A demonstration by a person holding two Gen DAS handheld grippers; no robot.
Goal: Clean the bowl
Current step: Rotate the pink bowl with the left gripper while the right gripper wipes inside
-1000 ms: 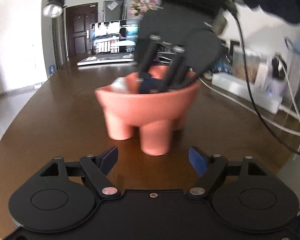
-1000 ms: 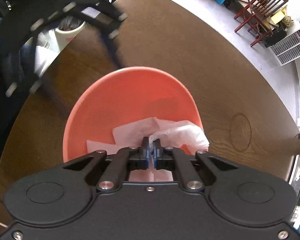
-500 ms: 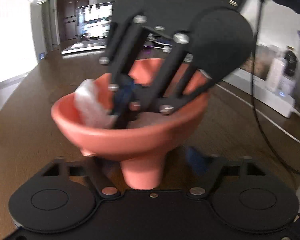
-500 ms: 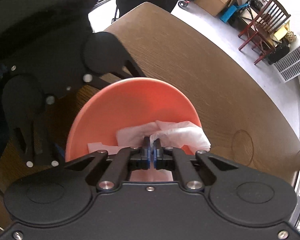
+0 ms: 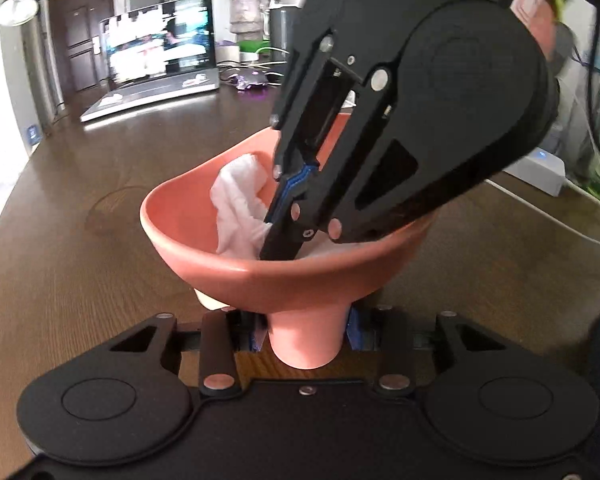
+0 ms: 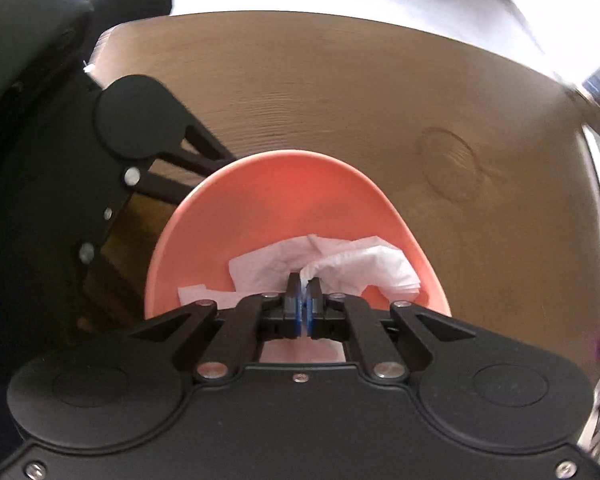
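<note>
**A:** Where is your bowl right now?

**B:** Your salmon-pink plastic bowl with stubby legs (image 5: 284, 280) stands on the dark brown wooden table (image 5: 80, 272), tipped a little toward the left wrist camera. Your left gripper (image 5: 306, 330) has its blue-padded fingers pressed against either side of the bowl's near leg, so it is clamped on the bowl.

**A:** And your other hand's tool?

**B:** Your right gripper (image 6: 303, 308) reaches down into the bowl from above. Its jaws are together, pinching a crumpled white paper tissue (image 6: 340, 268). In the left wrist view the tissue (image 5: 240, 212) bunches up against the bowl's inner wall on the left, just beside the black fingers, and part of it lies flat on the bowl's floor.

**A:** What surrounds you on the table?

**B:** Well beyond the bowl, an open silver laptop with a lit screen (image 5: 156, 64) sits at the far edge. A vase of pink flowers (image 5: 236, 4) stands behind it. To your right a white power strip (image 5: 540, 168) lies with white cables running off it. The right wrist view is blurred toward its edges, so details there cannot be made out.
</note>
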